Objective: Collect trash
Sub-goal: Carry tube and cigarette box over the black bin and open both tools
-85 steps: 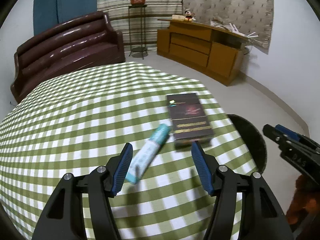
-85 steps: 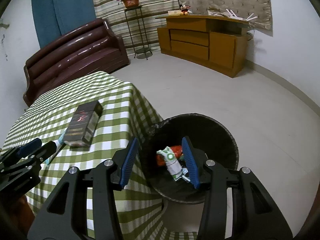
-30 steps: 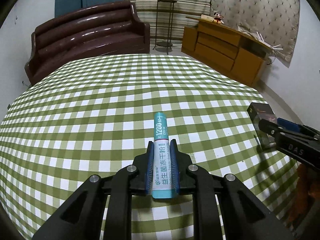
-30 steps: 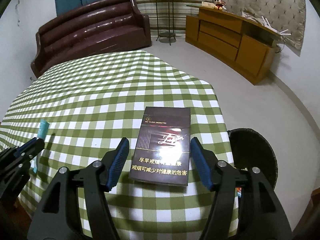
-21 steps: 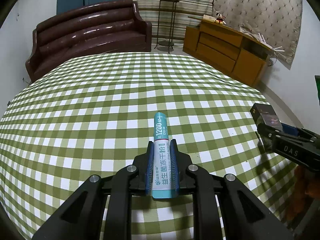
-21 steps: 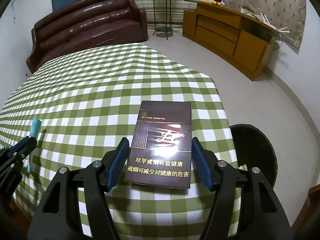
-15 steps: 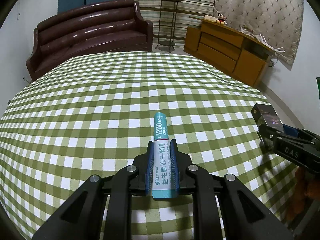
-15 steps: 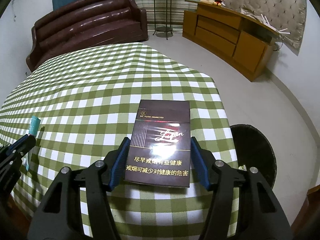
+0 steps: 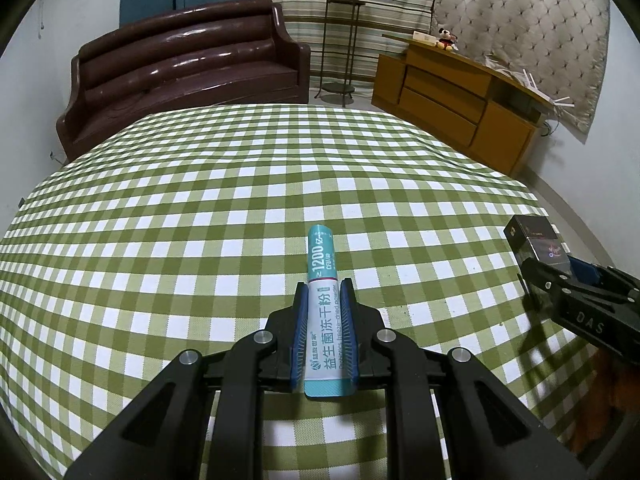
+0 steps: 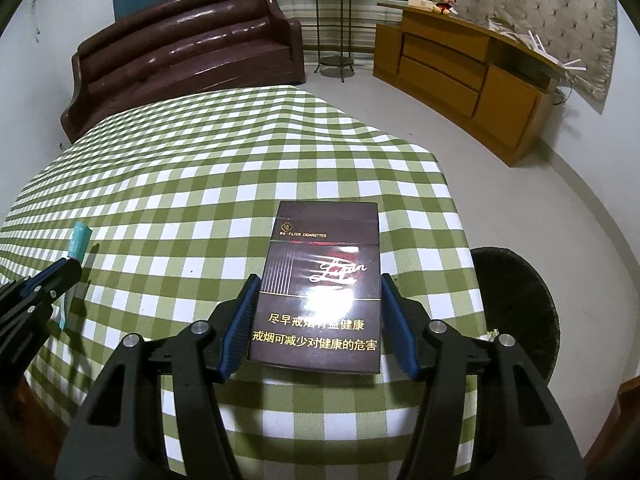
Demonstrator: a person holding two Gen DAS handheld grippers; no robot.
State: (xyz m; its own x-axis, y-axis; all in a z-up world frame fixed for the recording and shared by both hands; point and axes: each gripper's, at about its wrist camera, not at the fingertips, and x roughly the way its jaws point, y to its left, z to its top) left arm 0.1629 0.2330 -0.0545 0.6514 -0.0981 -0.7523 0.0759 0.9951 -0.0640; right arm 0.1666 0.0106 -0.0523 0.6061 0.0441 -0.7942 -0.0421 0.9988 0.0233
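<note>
My left gripper (image 9: pixel 324 292) is shut on a teal and white powder sachet (image 9: pixel 323 312), held just above the green checked tablecloth (image 9: pixel 200 208); its far end sticks out past the fingertips. My right gripper (image 10: pixel 318 286) is shut on a dark cigarette box (image 10: pixel 320 280), lying flat between the blue pads near the table's right edge. The box also shows at the right of the left wrist view (image 9: pixel 536 242), and the sachet at the left of the right wrist view (image 10: pixel 76 252).
A black trash bin (image 10: pixel 516 308) stands on the floor just past the table's right edge. A brown sofa (image 9: pixel 180 80) is behind the table, a wooden cabinet (image 9: pixel 460 104) at the back right, a plant stand (image 9: pixel 340 40) between them.
My left gripper closed on the sachet and my right gripper closed on the cigarette box. Over the last second both grips held, with the box lifting slightly.
</note>
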